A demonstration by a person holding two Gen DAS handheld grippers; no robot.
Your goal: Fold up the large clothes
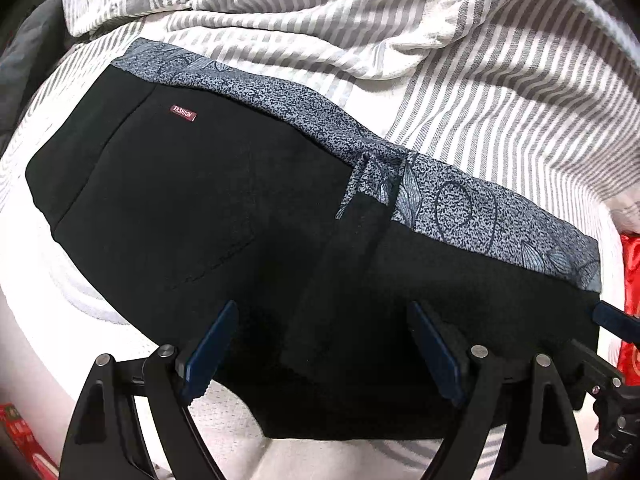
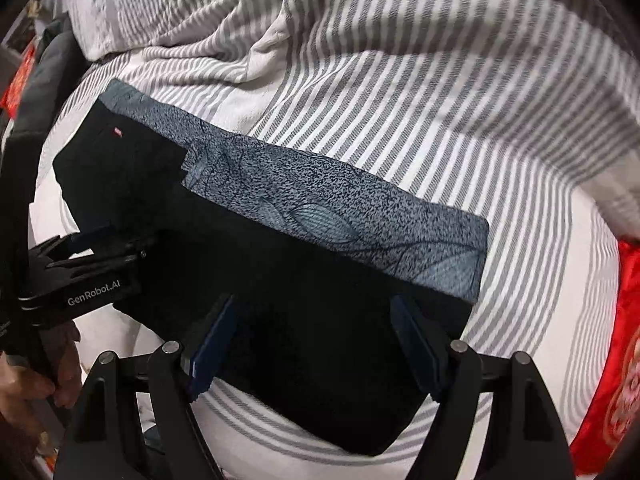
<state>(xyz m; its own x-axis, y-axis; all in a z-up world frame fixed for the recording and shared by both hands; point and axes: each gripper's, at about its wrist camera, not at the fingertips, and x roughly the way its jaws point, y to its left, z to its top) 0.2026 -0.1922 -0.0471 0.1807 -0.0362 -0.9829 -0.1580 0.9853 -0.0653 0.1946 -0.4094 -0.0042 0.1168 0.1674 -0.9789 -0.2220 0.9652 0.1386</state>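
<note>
Folded black trousers (image 1: 208, 208) with a speckled grey patterned lining band (image 1: 460, 204) along the far edge and a small red label (image 1: 182, 113) lie flat on a striped bed sheet. My left gripper (image 1: 324, 320) is open and empty, just above the near part of the trousers. In the right wrist view the same trousers (image 2: 304, 320) and grey band (image 2: 360, 220) show. My right gripper (image 2: 314, 316) is open and empty above their right end. The left gripper (image 2: 80, 268) shows at the left edge there; the right gripper's finger (image 1: 616, 320) shows at the right edge of the left view.
A grey-and-white striped sheet (image 1: 500, 92) covers the bed, with a bunched striped blanket (image 1: 320, 8) at the back. Red fabric (image 2: 616, 360) lies at the right edge. Dark clothing (image 2: 44, 92) is piled at the far left. A red box (image 1: 20, 436) sits low left.
</note>
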